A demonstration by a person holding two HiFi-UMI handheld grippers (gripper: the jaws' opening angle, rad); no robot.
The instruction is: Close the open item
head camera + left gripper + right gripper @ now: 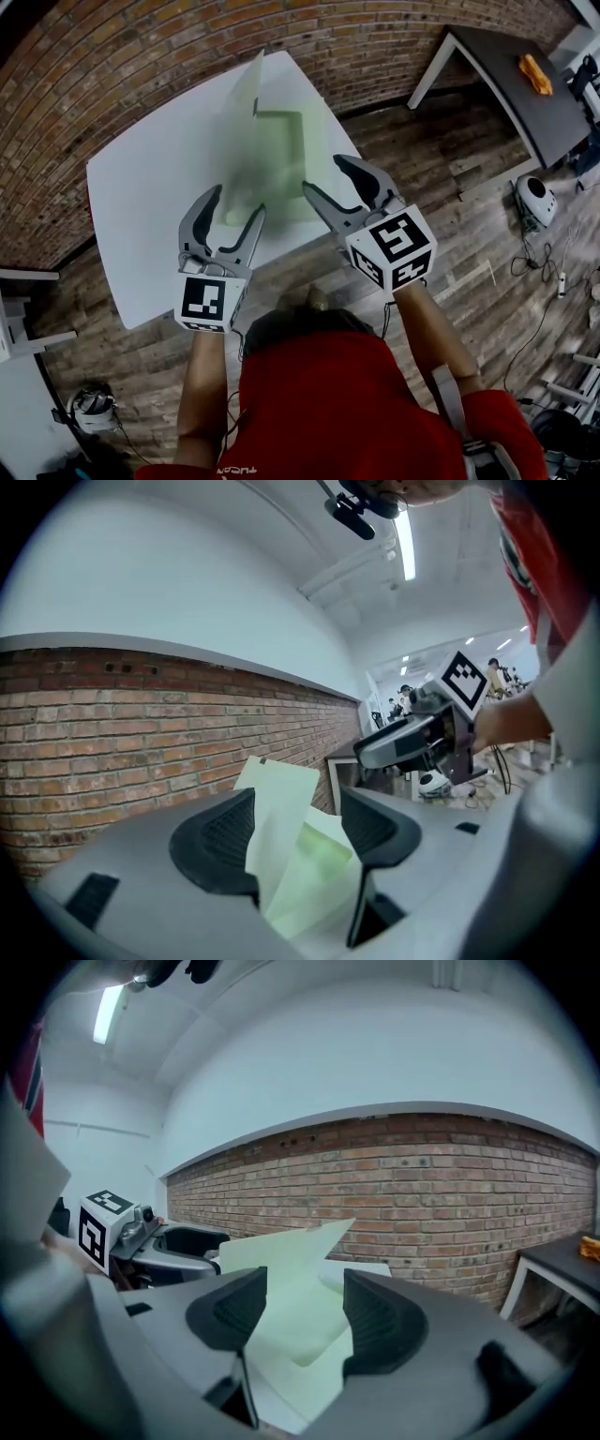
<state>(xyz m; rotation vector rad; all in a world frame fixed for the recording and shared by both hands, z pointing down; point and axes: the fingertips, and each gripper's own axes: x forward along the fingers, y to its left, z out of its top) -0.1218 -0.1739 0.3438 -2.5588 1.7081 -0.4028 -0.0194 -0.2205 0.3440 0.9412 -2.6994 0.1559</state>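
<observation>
Item: pale green translucent plastic folder (277, 159), lying open on the white rectangular table (141, 197). It sits toward the middle and far side of the table. One leaf lies flat on the top and the other stands raised and tilted.

Left gripper (236, 204): jaws spread wide and holding nothing. It hovers over the table's near edge, just short of the folder.

Right gripper (323, 174): jaws also spread wide and empty, beside the folder's near right corner. The head view does not settle whether it touches.

Surroundings:
- The red brick wall (141, 66) runs close behind the table's far sides.
- The wooden plank floor (469, 187) lies open to the right of the table.
- A dark-topped table with white legs (525, 103) stands well apart to the right, with a small orange thing (535, 73) on it.
- A white rounded device (536, 197) and cables lie on the floor beyond.
- White furniture (19, 319) stands at the left edge.

Obstructions: only the raised leaf stands between the grippers and the wall.

View notes:
- The head view alone gives the table outline and the person's red top (337, 403).
- The left gripper view frames the upright leaf between its pads, farther off and untouched, with the other gripper off to the right.
- The right gripper view shows the leaves meeting in a fold and the dark table's corner by the wall.
</observation>
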